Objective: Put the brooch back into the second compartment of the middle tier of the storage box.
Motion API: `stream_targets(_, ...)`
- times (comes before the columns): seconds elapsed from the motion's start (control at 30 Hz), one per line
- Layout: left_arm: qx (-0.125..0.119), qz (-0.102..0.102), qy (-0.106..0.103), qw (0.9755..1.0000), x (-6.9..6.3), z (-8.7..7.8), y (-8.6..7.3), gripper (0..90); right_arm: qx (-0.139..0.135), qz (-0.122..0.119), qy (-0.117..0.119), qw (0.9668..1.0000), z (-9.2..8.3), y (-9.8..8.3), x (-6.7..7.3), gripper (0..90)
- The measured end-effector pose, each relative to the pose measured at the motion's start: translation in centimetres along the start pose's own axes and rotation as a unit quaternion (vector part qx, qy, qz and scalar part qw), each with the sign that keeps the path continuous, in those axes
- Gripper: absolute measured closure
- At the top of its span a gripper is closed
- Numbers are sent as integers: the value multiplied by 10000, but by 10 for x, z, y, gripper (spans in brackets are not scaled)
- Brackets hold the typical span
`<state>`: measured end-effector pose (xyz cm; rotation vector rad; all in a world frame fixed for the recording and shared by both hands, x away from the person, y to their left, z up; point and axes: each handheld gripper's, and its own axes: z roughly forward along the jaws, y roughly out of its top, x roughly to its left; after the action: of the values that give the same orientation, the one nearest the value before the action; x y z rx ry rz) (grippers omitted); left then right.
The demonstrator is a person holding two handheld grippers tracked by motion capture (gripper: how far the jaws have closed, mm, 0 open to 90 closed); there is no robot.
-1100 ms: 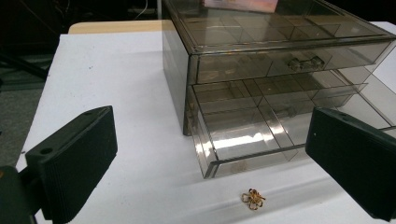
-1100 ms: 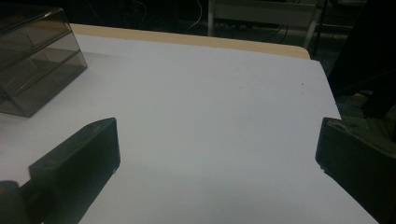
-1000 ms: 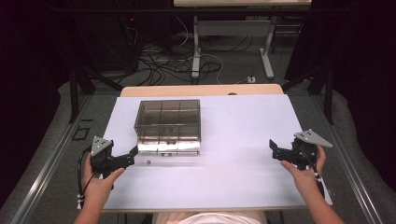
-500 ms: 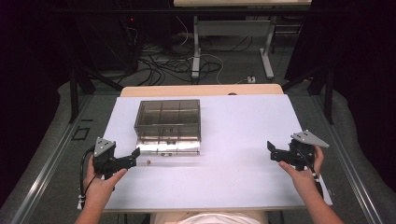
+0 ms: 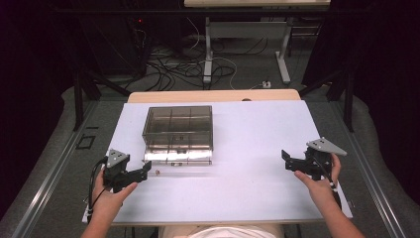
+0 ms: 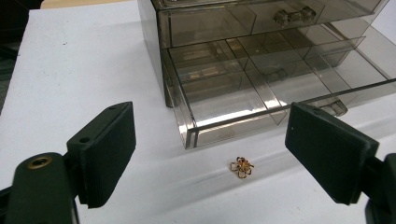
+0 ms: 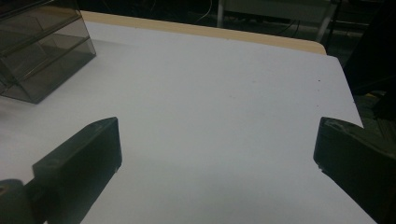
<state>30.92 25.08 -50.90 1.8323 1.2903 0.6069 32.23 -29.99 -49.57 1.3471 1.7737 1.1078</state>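
Hands at the near edge of one white-topped table [image 5: 257,148], you hold two grippers, one in each. Your left gripper [image 5: 141,171] sits by the near left corner, its two black jaws spread wide and gripping nothing; your right gripper [image 5: 288,161] sits toward the right edge, well apart from the other, its two jaws likewise spread wide over bare white surface.

One smoked, see-through drawer box [image 5: 178,130] stands left of the surface's centre, toward the far edge. In the left gripper view the box [image 6: 261,51] shows at least two drawers stacked: the upper one pushed in, with a clear knob on its front, the lower one [image 6: 261,88] pulled out toward you and split by dividers into several compartments; how many you cannot count for certain, and they look empty.

One small gold flower-shaped trinket [image 6: 241,166] lies on the white surface just in front of the pulled-out drawer's front wall, not touching it, and between your left gripper's two jaws as that view looks along them. From above it [image 5: 157,172] is a tiny speck just beyond the left jaw tips.

The right gripper view catches one corner of the box [image 7: 42,51] at its far left.
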Motion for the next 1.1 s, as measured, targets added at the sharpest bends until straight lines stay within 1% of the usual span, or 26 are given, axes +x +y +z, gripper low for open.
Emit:
stream_targets(0.13, 74, 74, -4, 9999, -2, 1, -1, 189, -2, -18, -18, 10000, 1, 0, 0, 7)
stream_targets(0.23, 117, 83, -30, 9999, -3, 2, -1, 215, 12, -17, 3, 10000, 0, 0, 0, 7)
stream_targets(0.27, 173, 84, -52, 9998, -4, 2, -2, 215, 11, -15, 8, 10000, 0, 0, 0, 7)
stream_targets(0.37, 211, 69, -87, 9997, -5, 4, -3, 253, 46, 19, 9, 10000, 0, 0, 0, 7)
stream_targets(0.43, 276, 112, -79, 9995, -6, 4, -3, 258, 42, 24, 16, 10000, 0, 0, 0, 7)
stream_targets(0.47, 253, 75, -91, 9996, -7, 4, -3, 284, 40, 22, 26, 10000, 0, 0, -1, 7)
stream_targets(0.53, 276, 72, -121, 9995, -7, 4, -3, 291, 46, 32, 33, 10000, 0, 0, 0, 7)
stream_targets(0.6, 302, 116, -135, 9994, -8, 5, -4, 297, 26, 24, 55, 10000, 1, -1, 0, 7)
stream_targets(0.63, 310, 66, -140, 9994, -8, 5, -5, 305, 38, 34, 51, 10000, 1, -1, 0, 7)
stream_targets(0.73, 369, 112, -157, 9991, -9, 6, -5, 320, 50, 10, 56, 10000, 0, 0, 0, 8)
stream_targets(0.8, 395, 78, -197, 9990, -10, 7, -6, 322, 17, -2, 30, 10000, 1, 0, 0, 8)
stream_targets(0.9, 535, 34, -261, 9982, -10, 9, -7, 329, 32, -1, 57, 10000, 1, -1, 0, 9)
stream_targets(1.0, 614, 75, -265, 9977, -11, 10, -8, 334, 37, 17, 69, 10000, 1, -1, 0, 10)
stream_targets(1.1, 640, 98, -264, 9976, -13, 12, -9, 344, 40, 36, 88, 9999, 1, -1, 0, 11)
